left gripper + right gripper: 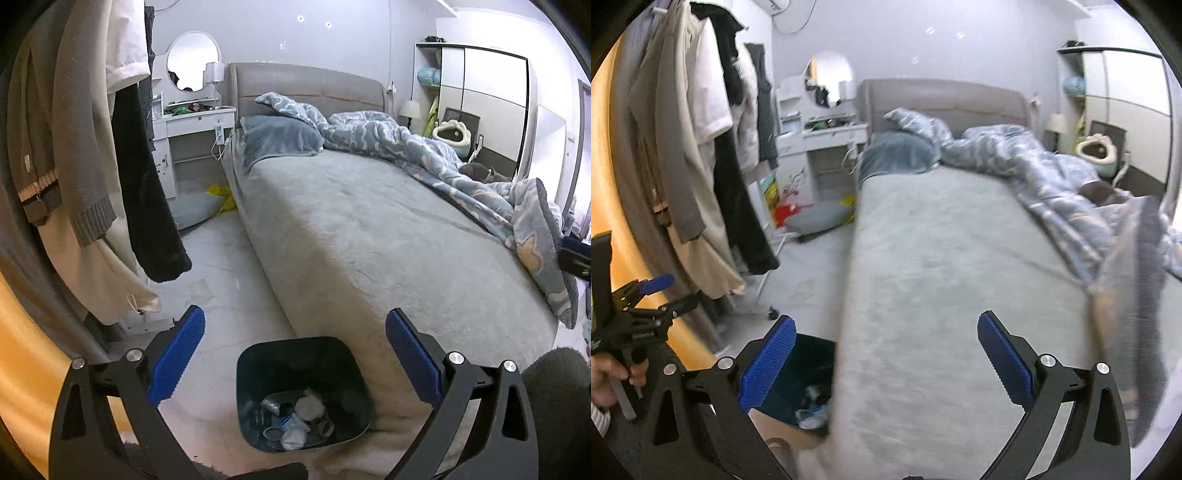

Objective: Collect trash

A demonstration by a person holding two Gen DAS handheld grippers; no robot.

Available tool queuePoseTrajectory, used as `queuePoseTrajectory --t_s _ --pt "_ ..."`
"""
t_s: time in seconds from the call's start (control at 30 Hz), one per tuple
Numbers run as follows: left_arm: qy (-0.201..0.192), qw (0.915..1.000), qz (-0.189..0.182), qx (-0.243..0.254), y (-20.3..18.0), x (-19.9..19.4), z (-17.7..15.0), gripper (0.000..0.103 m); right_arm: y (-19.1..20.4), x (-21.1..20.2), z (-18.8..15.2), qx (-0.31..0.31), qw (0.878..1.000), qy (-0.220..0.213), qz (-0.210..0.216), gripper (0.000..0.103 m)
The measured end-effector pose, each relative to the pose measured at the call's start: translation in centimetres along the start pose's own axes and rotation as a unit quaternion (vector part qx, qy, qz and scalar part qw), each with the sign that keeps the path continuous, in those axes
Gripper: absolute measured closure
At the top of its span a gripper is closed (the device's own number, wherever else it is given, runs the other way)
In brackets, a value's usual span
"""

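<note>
Bed (369, 229): grey cover, fills the centre of both views; rumpled blue quilt (424, 147) along its far side.

Hanging clothes (74, 147): on the left, above the floor.

Dressing table (195, 125): white, with round mirror, beside the headboard.

Bin (303, 391): dark, on the floor against the bed's near corner, holding the trash (295, 421), crumpled wrappers and rings.

Left gripper (293, 354): spread wide, empty, poised above the bin.

Right gripper (886, 354): spread wide, empty, over the bed edge. Its blurred view alone shows the left tool in a hand (609, 376).

Soft, even, cool indoor light fills both fisheye views, edges bowing into black corners, left view crisp, right view smeared with motion blur.
</note>
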State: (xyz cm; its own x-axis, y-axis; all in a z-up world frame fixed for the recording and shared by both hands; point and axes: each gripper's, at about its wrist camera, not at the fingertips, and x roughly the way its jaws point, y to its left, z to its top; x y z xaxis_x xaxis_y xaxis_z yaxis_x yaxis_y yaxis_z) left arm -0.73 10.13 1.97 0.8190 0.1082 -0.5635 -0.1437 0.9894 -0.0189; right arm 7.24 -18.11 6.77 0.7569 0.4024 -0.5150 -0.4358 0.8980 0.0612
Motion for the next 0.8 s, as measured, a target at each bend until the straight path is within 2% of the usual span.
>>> queuePoseTrajectory --t_s 0.17,0.3,0.6,0.8 --pt "0.004 1.0 0.006 -0.002 -0.8 0.5 -0.6 0.003 -4.3 -2.1 -1.8 0.043 0.998 -0.013 -0.034 0.003" --pt "0.001 1.0 -0.003 -0.009 -1.3 0.4 -0.6 0.003 -5.6 -1.6 -3.5 0.067 0.997 -0.009 -0.023 0.003" --pt "0.026 0.9994 0.019 -0.015 -2.7 1.1 -1.8 0.003 -4.6 -0.7 -3.7 0.056 0.998 0.008 0.027 0.003" --pt "0.035 0.9991 0.018 -0.015 -2.9 1.7 -2.2 0.003 -3.2 -0.4 -3.4 0.026 0.999 0.019 0.03 0.003"
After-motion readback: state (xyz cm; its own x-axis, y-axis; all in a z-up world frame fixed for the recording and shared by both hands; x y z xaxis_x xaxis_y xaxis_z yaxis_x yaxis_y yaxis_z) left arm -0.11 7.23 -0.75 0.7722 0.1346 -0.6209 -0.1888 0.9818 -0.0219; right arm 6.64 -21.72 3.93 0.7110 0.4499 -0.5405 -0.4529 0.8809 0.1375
